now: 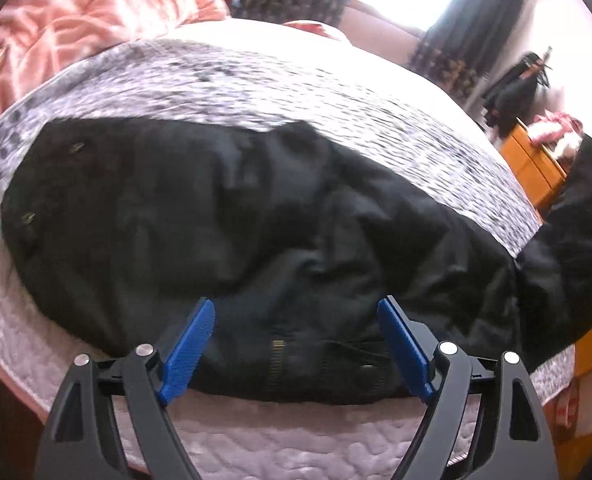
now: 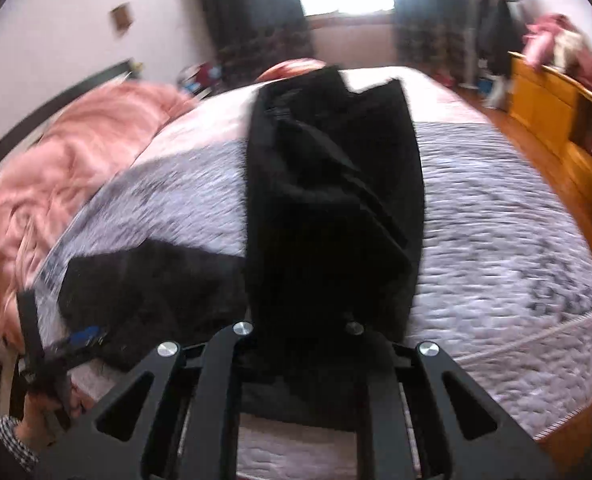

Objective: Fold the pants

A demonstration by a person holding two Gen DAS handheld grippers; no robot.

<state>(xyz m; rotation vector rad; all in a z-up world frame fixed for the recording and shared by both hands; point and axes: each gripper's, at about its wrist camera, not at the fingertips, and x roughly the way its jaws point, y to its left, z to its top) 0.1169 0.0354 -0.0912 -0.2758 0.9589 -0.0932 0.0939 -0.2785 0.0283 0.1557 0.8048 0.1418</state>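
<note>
Your left gripper (image 1: pixel 296 344) hangs just over the near edge of the black pants (image 1: pixel 224 216). Its two blue pads (image 1: pixel 188 350) stand wide apart, and nothing is pinched between them. You can see the waist part of the pants, with its zipper, in the gap between the pads. Those pants lie spread across the bed (image 1: pixel 264 444), reaching from the far left over to the right, where they go off toward the bed's edge.

Your right gripper (image 2: pixel 300 320) is squeezed closed on the pants (image 2: pixel 332 208). Black cloth covers its tips, so you cannot see the pads. From that gripper a long piece of the pants stretches away toward the far side of the bed (image 2: pixel 496 240). More black cloth lies flat on the near left. A pink blanket (image 2: pixel 80 152) is bunched up on the far left.
</note>
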